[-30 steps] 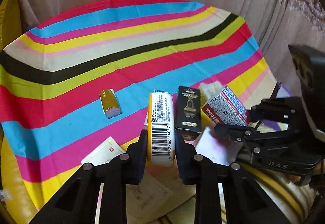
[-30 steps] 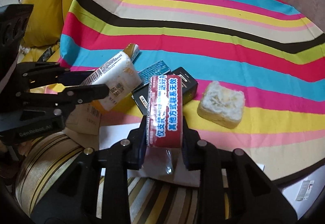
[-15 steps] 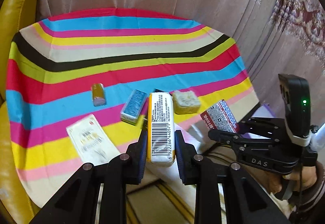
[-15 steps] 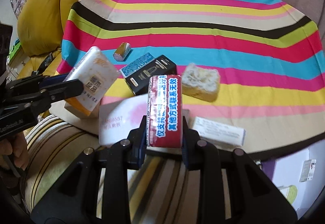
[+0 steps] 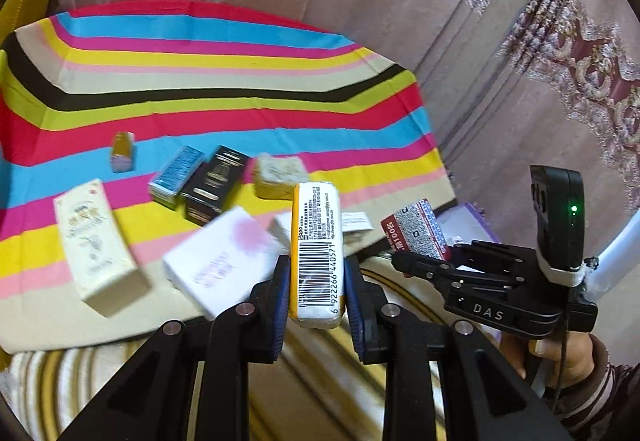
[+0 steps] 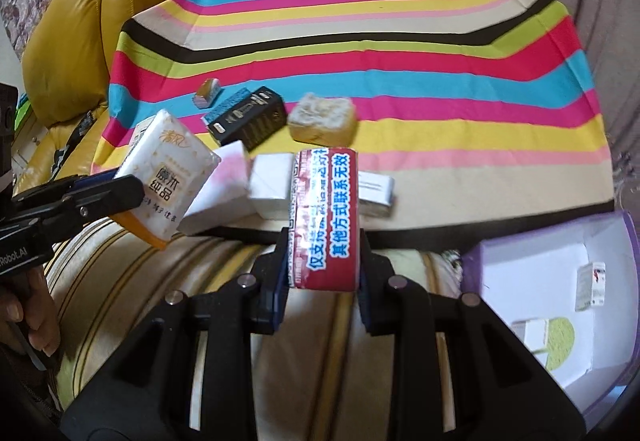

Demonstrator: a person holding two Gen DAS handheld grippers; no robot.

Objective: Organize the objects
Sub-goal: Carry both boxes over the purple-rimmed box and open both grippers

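Observation:
My left gripper is shut on a white and orange tissue pack with a barcode, held above the near edge of the striped cloth. The right wrist view shows that pack at the left, in the left gripper. My right gripper is shut on a red tissue pack with blue and white print. From the left wrist the red pack shows at the right, clamped in the right gripper.
On the cloth lie a small gold packet, a blue box, a black box, a yellowish sponge, a cream box and a white box. A purple-rimmed box stands low on the right; yellow cushions at the left.
Both grippers have drawn back from the striped cloth toward its near edge, each keeping its pack. More of the cloth, the curtain and the purple-rimmed box now shows.

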